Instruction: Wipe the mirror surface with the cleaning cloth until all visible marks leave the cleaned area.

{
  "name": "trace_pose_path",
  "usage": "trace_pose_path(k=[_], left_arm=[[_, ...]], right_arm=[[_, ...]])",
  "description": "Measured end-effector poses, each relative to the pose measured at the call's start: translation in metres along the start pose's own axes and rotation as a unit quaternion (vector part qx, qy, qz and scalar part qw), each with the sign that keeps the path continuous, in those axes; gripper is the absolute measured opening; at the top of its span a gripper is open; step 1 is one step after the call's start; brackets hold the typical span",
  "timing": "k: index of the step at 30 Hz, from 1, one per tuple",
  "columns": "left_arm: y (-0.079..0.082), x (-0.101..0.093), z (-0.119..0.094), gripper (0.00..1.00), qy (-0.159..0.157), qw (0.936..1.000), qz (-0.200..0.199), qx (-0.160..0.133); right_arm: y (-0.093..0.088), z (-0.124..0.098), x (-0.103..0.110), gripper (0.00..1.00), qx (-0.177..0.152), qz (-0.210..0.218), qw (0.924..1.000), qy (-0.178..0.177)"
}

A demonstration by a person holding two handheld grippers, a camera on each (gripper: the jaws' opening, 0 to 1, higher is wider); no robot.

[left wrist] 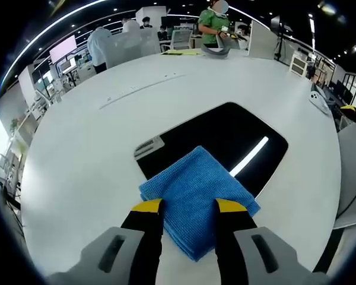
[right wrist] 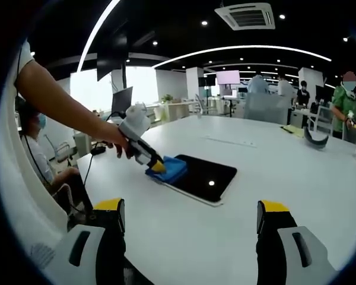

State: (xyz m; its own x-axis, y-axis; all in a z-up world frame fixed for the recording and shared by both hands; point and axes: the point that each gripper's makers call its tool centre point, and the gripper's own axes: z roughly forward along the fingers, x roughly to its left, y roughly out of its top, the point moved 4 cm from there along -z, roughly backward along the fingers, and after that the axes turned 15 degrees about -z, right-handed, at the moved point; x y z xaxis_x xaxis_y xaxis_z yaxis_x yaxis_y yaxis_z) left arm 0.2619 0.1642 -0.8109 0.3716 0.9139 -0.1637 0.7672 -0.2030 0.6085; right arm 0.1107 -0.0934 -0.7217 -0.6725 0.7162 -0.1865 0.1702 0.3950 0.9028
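Pressing down on the folded blue cleaning cloth [left wrist: 196,199], the left gripper [left wrist: 190,206] has its yellow-tipped jaws set narrowly on either side of the cloth (whether they pinch it I cannot tell). The cloth covers the near corner of the dark mirror [left wrist: 225,136], which lies flat on the white table [left wrist: 77,154]. Held back over the table edge, the right gripper [right wrist: 190,215] has its jaws spread wide with nothing between them, and a person's hand [right wrist: 110,138] steers the left gripper.

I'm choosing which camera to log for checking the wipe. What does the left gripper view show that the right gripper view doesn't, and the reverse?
Left gripper view alone: the weave of the blue cloth close up between the left gripper jaws, and the light strip reflected in the mirror.

Right gripper view alone: the person's hand holding the left gripper from outside, and the right gripper open over bare table.

Both: cloth on the mirror's near end, white table, people behind.
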Motion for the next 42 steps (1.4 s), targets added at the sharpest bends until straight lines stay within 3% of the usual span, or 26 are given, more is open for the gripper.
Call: trace_pose_path(k=[18, 23, 25, 31, 33, 42], left_arm=[[-0.003, -0.001, -0.003, 0.32, -0.005, 1.0000, 0.001, 0.004], [-0.003, 0.000, -0.004, 0.24, -0.004, 1.0000, 0.004, 0.003], [-0.004, 0.001, -0.004, 0.15, -0.005, 0.9999, 0.009, 0.007], [-0.004, 0.001, -0.006, 0.07, -0.007, 0.9999, 0.006, 0.006], [-0.003, 0.004, -0.009, 0.06, 0.009, 0.9997, 0.022, -0.004], [-0.005, 0.010, -0.025, 0.06, 0.001, 0.9998, 0.002, -0.018]], right_arm=[[-0.001, 0.002, -0.004, 0.92, -0.003, 0.004, 1.0000, 0.006], [-0.002, 0.002, -0.004, 0.92, -0.003, 0.004, 1.0000, 0.008], [-0.003, 0.002, -0.004, 0.92, -0.001, 0.003, 0.9999, 0.010], [-0.001, 0.003, -0.003, 0.92, 0.000, -0.002, 0.9999, 0.011], [-0.001, 0.003, -0.002, 0.92, 0.001, -0.004, 0.9999, 0.011], [-0.002, 0.004, 0.001, 0.92, 0.002, -0.008, 0.9998, 0.016]])
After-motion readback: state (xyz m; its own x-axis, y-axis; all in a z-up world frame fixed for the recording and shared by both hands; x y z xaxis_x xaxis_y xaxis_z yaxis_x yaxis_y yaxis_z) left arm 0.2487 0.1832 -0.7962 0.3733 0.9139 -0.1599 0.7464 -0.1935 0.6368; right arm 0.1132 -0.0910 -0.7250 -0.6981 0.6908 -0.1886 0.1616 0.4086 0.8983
